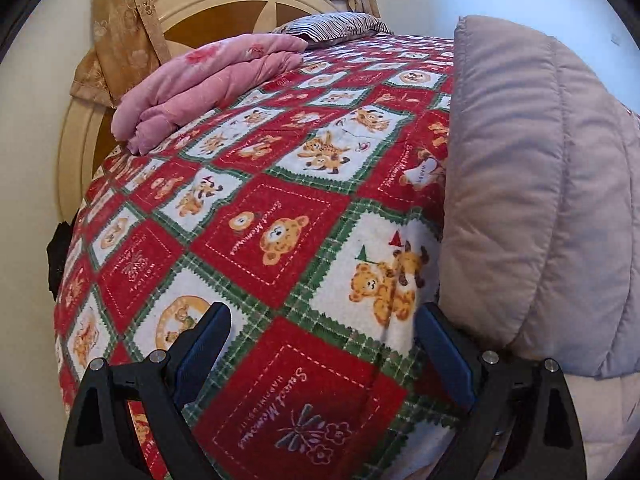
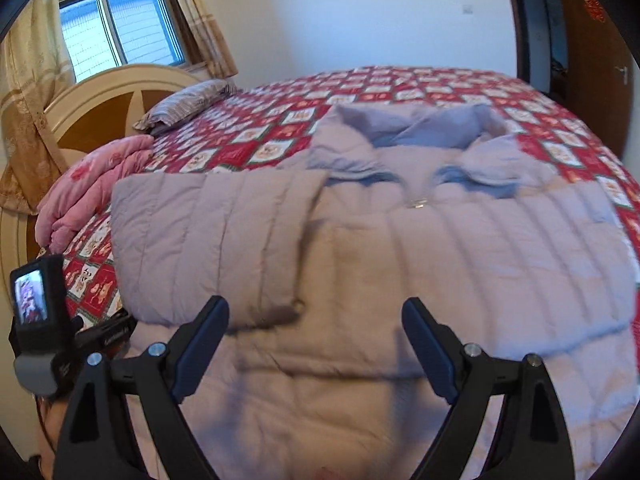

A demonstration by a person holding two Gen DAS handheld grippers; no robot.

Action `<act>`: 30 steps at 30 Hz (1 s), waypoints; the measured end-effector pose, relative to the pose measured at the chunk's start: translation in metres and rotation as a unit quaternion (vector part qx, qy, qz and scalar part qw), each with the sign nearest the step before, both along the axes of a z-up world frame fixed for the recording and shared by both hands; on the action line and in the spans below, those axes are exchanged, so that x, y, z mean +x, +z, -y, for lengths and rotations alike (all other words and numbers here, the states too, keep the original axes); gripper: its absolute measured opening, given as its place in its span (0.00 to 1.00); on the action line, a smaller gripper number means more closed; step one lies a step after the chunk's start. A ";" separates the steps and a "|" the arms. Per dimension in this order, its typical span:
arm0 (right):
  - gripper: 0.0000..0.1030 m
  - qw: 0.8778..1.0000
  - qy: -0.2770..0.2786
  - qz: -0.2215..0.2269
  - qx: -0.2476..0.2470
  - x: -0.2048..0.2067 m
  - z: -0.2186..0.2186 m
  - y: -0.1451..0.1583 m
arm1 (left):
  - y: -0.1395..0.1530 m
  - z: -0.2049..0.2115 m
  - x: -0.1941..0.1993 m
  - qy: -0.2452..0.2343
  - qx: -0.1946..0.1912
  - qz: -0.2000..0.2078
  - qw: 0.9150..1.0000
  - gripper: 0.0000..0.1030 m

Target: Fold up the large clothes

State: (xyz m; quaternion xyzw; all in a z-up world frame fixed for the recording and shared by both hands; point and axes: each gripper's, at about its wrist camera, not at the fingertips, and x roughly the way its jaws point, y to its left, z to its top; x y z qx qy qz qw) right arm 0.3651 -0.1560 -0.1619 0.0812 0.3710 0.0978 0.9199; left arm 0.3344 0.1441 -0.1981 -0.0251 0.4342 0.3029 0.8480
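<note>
A large grey-lilac quilted down jacket (image 2: 400, 264) lies spread on the bed, collar (image 2: 416, 132) toward the far side, its zip pull at the neck. One sleeve (image 2: 208, 240) is folded across the jacket's left part. My right gripper (image 2: 316, 316) hangs open just above the jacket's lower body, nothing between its fingers. In the left wrist view my left gripper (image 1: 322, 320) is open over the red bedspread (image 1: 256, 240), with the folded edge of the jacket (image 1: 532, 200) bulging right beside its right finger (image 1: 436, 336). The left gripper's camera unit (image 2: 36, 308) shows at the left.
The bed carries a red, white and green teddy-bear bedspread (image 2: 400, 84). A folded pink quilt (image 1: 208, 84) and a striped pillow (image 1: 336, 26) lie near the cream and brown headboard (image 1: 224, 4). Curtains and a window (image 2: 116, 28) stand behind; a brown door (image 2: 592, 52) is at the right.
</note>
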 end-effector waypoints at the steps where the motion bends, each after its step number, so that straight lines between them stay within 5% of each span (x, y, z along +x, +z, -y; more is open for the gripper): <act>1: 0.88 1.000 0.001 -0.004 0.003 0.005 -0.003 -0.003 | -0.002 0.000 0.001 -0.001 -0.001 -0.002 1.000 0.92; 4: 0.62 1.000 0.018 -0.017 0.019 0.018 -0.009 -0.012 | -0.003 0.001 0.001 -0.005 -0.002 0.002 1.000 0.92; 6: 0.17 0.999 0.028 -0.018 0.027 0.017 -0.011 -0.009 | -0.003 0.000 -0.001 -0.006 -0.007 0.007 1.000 0.92; 8: 0.12 1.000 0.024 -0.003 0.015 0.010 -0.009 0.000 | -0.002 -0.001 -0.001 -0.006 -0.013 0.009 1.000 0.92; 17: 0.09 0.996 -0.054 0.049 -0.043 -0.038 0.061 0.038 | -0.003 -0.002 0.000 -0.005 -0.020 0.008 1.000 0.92; 23: 0.10 0.993 -0.101 0.024 -0.053 -0.050 0.107 0.021 | 0.001 0.005 0.005 -0.026 -0.009 -0.013 1.000 0.92; 29: 0.10 0.993 -0.106 0.004 -0.055 -0.050 0.118 0.002 | 0.042 0.012 0.011 -0.066 -0.039 -0.001 0.997 0.92; 30: 0.17 0.993 -0.105 0.000 -0.059 -0.049 0.118 0.001 | 0.056 0.015 0.015 -0.074 -0.045 0.012 0.996 0.92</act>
